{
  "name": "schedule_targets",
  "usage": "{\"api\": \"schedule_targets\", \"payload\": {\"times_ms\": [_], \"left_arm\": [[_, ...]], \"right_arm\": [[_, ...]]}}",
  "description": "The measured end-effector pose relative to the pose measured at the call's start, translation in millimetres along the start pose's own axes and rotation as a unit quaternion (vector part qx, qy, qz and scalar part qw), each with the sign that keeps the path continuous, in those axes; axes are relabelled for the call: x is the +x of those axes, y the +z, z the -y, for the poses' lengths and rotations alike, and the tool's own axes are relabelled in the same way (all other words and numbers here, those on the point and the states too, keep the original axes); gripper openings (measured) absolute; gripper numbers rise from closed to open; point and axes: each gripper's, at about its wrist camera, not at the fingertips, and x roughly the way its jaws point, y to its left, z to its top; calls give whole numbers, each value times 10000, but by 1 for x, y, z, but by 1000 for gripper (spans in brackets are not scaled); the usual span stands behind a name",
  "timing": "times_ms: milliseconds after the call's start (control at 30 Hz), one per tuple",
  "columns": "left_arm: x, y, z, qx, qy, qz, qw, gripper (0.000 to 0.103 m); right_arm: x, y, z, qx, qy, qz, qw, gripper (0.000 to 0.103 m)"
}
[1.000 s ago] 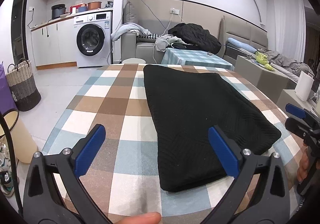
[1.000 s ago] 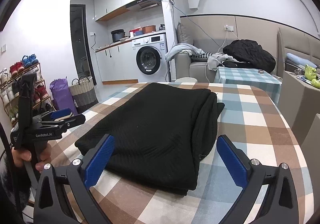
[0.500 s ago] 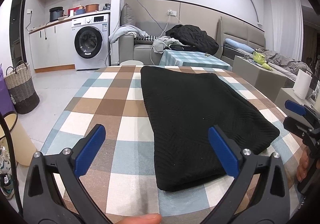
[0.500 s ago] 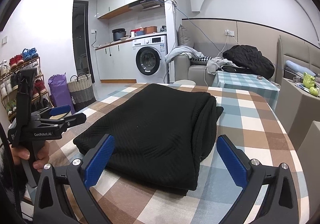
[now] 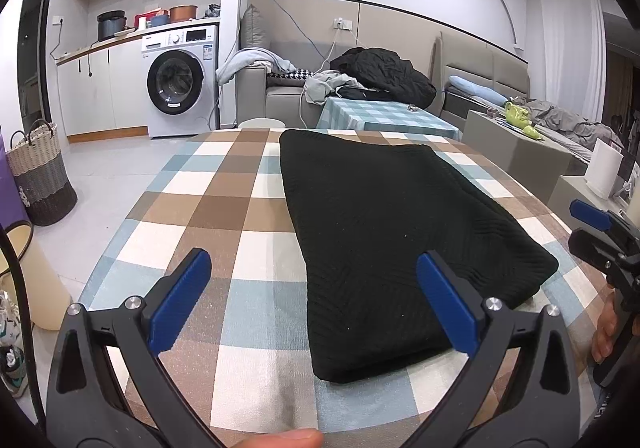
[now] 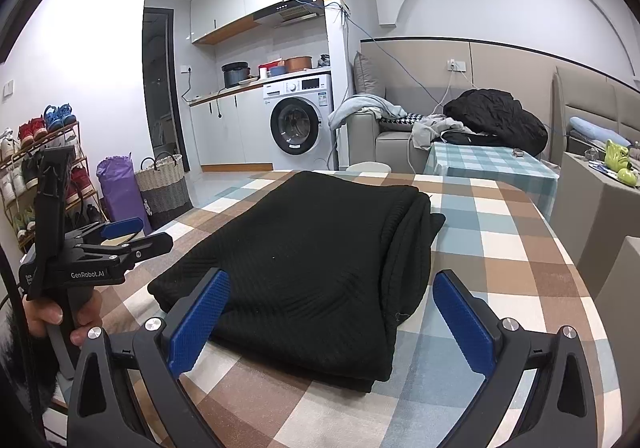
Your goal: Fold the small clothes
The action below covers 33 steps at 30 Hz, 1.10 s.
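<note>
Blue-padded left claw (image 5: 312,288) and right claw (image 6: 332,308) both spread wide, gripping nothing, held above the near edge of the checked bench (image 5: 224,208). Folded black knit garment (image 5: 392,232) lies flat mid-bench, running from near edge toward far edge. Beyond the bench: washing machine (image 5: 180,82), sofa (image 5: 276,96).

"GenRobot.AI" in white on the left claw (image 6: 120,234) body

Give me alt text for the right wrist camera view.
A folded black garment lies on a checked tablecloth, framed by the open right claw. The left claw is held at the left; a washing machine stands behind.
</note>
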Motion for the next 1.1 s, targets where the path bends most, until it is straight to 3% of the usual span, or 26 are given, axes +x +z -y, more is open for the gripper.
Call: {"api": "schedule_targets", "payload": {"times_ms": [1100], "left_arm": [[1,0,0,14,-4,9,10000,102]], "right_arm": [[1,0,3,-45,-6,-23,10000,103]]}}
